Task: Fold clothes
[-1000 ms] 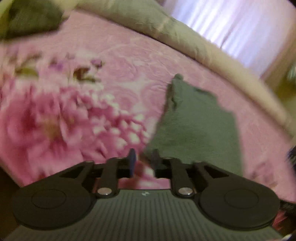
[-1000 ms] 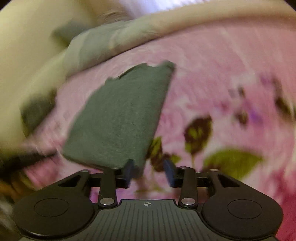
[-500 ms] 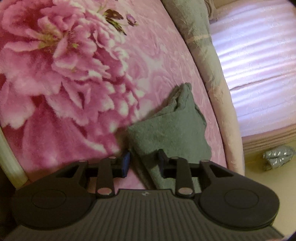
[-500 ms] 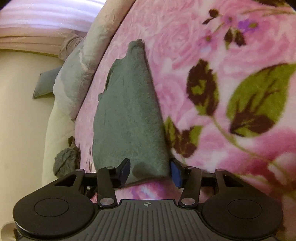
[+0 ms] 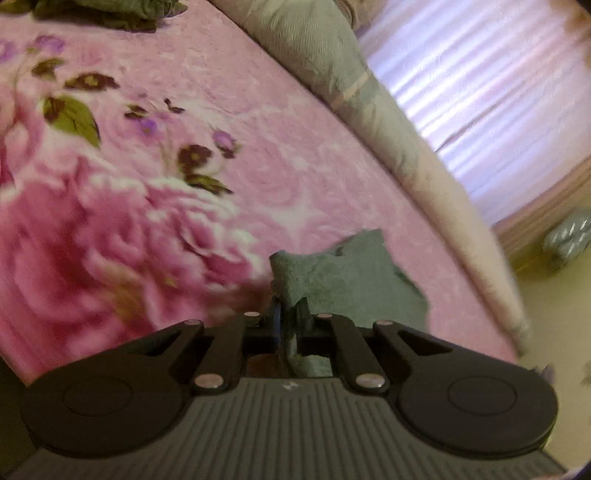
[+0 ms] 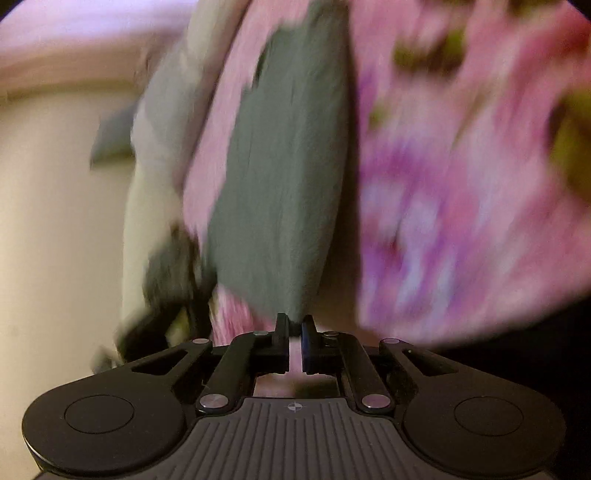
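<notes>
1. My left gripper (image 5: 290,314) — jaws closing, already drawn nearly together, with a corner of the grey-green cloth (image 5: 347,284) pinched between the pads. The fabric bunches up just above the fingertips and a strip of it hangs down behind them.

2. My right gripper (image 6: 293,325) — jaws drawn in to a narrow slit, clamped on the near edge of the same cloth (image 6: 284,166). The picture is heavily smeared, so the exact bite is hard to read, but the fabric runs straight down into the fingertips.

3. Grey-green cloth — a folded, towel-textured piece lying on the pink floral blanket (image 5: 147,229). In the left wrist view it sits near the blanket's right-hand edge, its far edge ragged and uneven. In the right wrist view it stretches away from my fingertips as a long panel, its near end lifted off the blanket.

4. Pink floral blanket — large pink blooms, dark leaves, small purple buds; it covers the whole working surface.

5. Pale grey-green bolster (image 5: 332,66) — runs along the blanket's far edge, beside the cloth but apart from it.

6. Dark green bundle (image 5: 110,11) — crumpled at the top of the left wrist view, well apart from the cloth.

7. Curtain (image 5: 480,92) — pale, pleated, behind the bolster.
</notes>
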Demonstrator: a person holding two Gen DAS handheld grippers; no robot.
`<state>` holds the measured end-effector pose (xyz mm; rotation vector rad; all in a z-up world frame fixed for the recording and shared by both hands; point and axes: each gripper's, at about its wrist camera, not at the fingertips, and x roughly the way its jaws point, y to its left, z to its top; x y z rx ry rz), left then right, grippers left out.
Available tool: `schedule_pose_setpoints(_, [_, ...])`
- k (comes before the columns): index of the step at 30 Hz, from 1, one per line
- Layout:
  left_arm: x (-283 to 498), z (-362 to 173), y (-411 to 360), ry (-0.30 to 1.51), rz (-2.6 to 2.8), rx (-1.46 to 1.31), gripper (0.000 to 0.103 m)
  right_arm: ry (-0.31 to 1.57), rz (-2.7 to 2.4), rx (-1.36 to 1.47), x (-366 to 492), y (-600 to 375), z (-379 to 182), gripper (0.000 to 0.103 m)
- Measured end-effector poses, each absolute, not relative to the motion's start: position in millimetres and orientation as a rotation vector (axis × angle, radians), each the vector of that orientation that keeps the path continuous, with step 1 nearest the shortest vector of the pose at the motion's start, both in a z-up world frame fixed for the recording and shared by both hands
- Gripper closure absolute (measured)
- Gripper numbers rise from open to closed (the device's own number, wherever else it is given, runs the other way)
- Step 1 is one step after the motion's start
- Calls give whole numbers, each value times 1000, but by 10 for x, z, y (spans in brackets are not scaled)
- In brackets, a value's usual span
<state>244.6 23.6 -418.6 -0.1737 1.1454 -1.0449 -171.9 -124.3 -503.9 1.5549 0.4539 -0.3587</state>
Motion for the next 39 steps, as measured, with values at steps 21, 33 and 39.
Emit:
schedule_pose_setpoints(21, [1238, -4686, 1049, 1358, -892, -573, 61, 475, -418, 1334, -2094, -3318, -4979, 35])
schedule_pose_setpoints(33, [1146, -4740, 896, 1373, -869, -590, 102, 546, -329, 1319, -1651, -3870, -5171, 92])
schedule_pose_setpoints(39, [1578, -4568, 1000, 1324, -965, -484, 102, 452, -421, 1409, -2335, -3173, -5131, 93])
